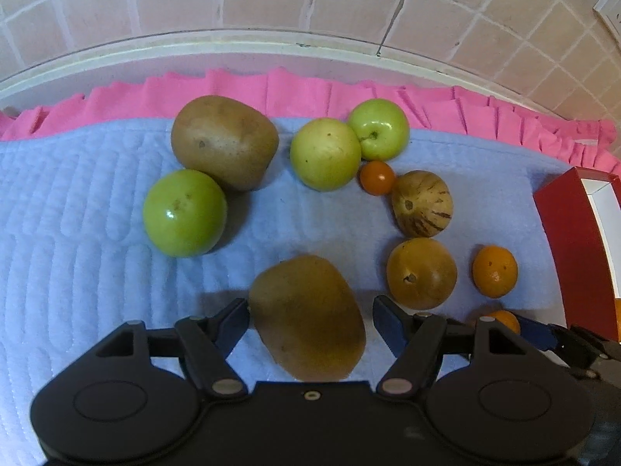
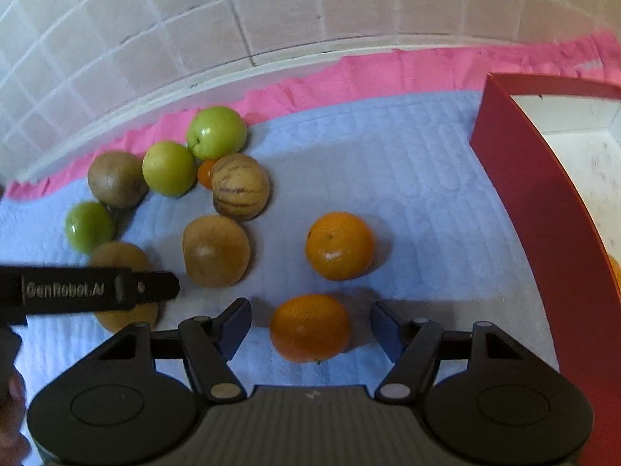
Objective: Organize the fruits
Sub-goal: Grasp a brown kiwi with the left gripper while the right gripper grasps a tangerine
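Fruits lie on a blue quilted mat (image 1: pixel 77 202). My left gripper (image 1: pixel 310 320) is open, its fingers either side of a brown kiwi (image 1: pixel 306 318) without touching it. My right gripper (image 2: pixel 310 328) is open around an orange (image 2: pixel 310 326) resting on the mat (image 2: pixel 407 178). In the left wrist view I also see three green apples (image 1: pixel 184 213), another brown kiwi (image 1: pixel 225 141), a small orange tomato (image 1: pixel 377 177), a striped melon pear (image 1: pixel 422 204), a tan round fruit (image 1: pixel 421 273) and an orange (image 1: pixel 495 271). A second orange (image 2: pixel 339 246) lies ahead of my right gripper.
A red box with a white inside (image 2: pixel 543 213) stands at the right, also in the left wrist view (image 1: pixel 574 240). A pink cloth (image 1: pixel 271 85) lies under the mat at the back. A tiled wall (image 1: pixel 310 0) rises behind. The left gripper's arm (image 2: pixel 89 289) crosses the right view.
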